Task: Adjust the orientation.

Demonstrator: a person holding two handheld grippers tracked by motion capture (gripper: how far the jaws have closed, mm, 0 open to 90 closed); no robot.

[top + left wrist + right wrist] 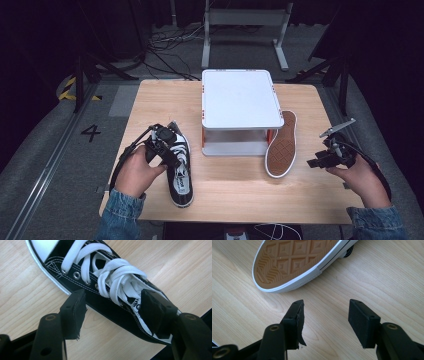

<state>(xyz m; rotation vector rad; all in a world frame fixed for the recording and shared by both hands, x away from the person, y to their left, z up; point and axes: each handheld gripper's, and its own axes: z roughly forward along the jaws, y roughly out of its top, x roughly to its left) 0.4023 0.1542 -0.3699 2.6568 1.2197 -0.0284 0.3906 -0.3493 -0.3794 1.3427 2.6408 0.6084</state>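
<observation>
A black high-top sneaker with white laces stands upright on the wooden table at the front left. My left gripper hovers over its ankle end. In the left gripper view the gripper is open, its jaws astride the laced collar of the sneaker, and the pads do not press on it. The second sneaker lies on its side with its tan sole showing. My right gripper stands open to its right; it holds nothing, just short of the sole's heel end.
A white two-level stand sits at the table's middle back, with the tipped sneaker leaning beside its right leg. Bare wood lies in front of the stand between the two shoes. Cables and stand legs are on the floor beyond the table.
</observation>
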